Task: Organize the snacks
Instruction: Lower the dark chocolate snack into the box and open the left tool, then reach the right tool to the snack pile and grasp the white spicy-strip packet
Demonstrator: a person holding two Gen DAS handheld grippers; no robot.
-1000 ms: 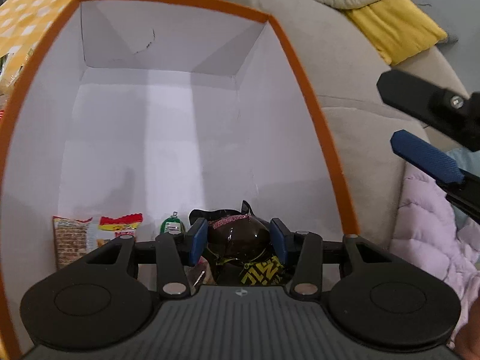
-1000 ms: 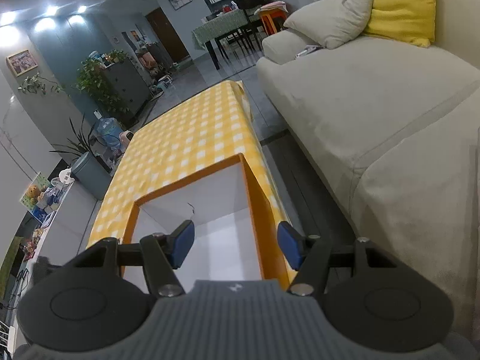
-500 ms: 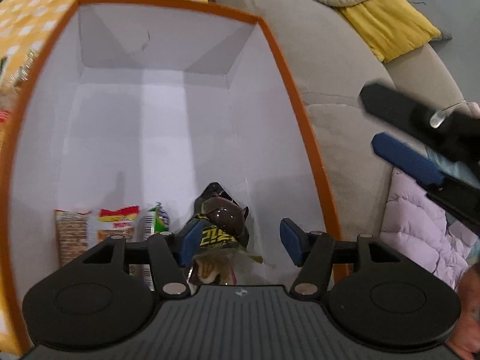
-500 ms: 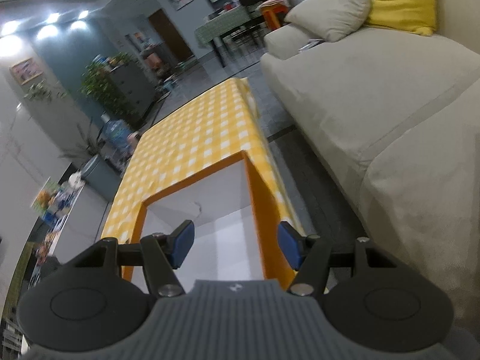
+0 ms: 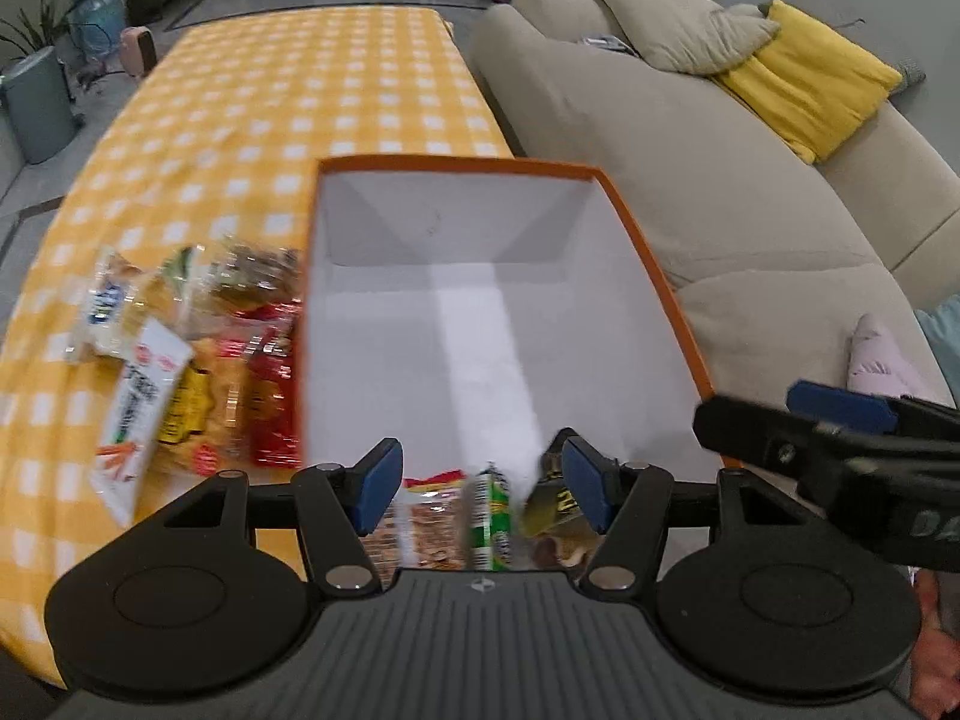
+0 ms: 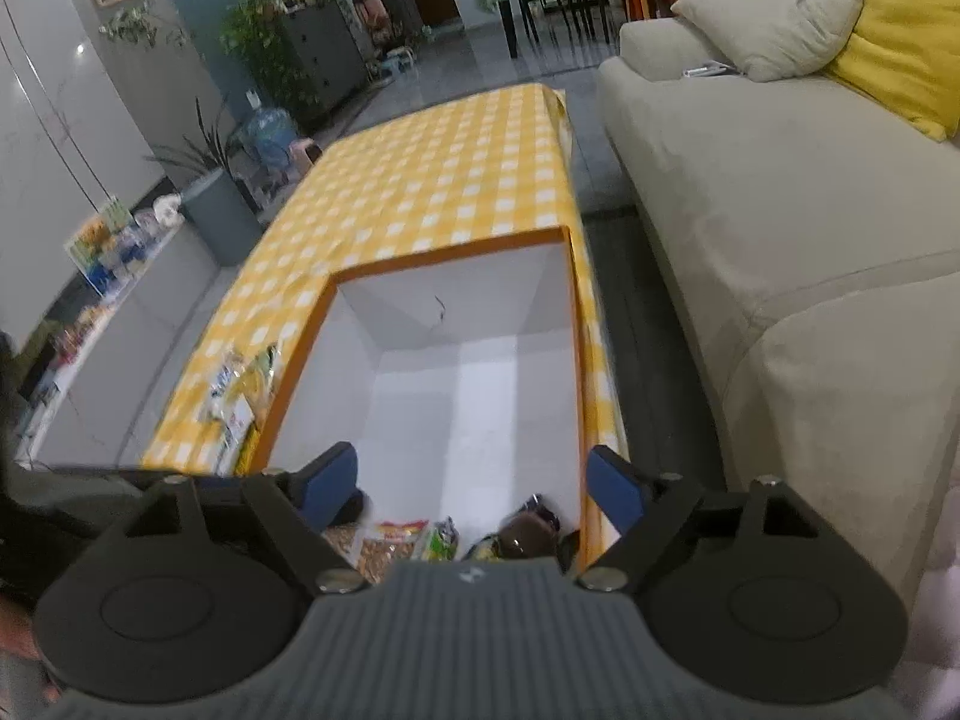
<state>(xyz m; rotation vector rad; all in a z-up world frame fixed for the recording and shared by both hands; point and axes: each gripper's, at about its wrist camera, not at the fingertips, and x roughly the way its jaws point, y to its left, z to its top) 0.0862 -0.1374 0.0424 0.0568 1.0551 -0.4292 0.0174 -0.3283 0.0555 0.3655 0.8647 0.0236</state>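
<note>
An orange-rimmed box point(image 5: 456, 163) with white inner walls stands on the yellow checked table point(image 5: 288, 90). At its near end lie a red-and-brown packet point(image 5: 429, 516), a green packet point(image 5: 492, 516) and a dark glossy packet point(image 5: 558, 504). My left gripper point(image 5: 480, 489) hangs above them, open and holding nothing. In the right wrist view my right gripper point(image 6: 471, 486) is over the same end of the box point(image 6: 450, 252). Its jaws are opening with nothing between them. It also shows in the left wrist view, as the right gripper point(image 5: 840, 438) at the box's right side.
A heap of loose snack packets point(image 5: 198, 360) lies on the cloth just left of the box, and the same packets point(image 6: 240, 396) show in the right wrist view. A beige sofa point(image 5: 690, 180) with a yellow cushion point(image 5: 804, 78) runs along the right.
My left gripper let go of the dark packet, which now lies in the box, and lifted up out of the box. My right gripper's jaws spread wider and it tipped down toward the box.
</note>
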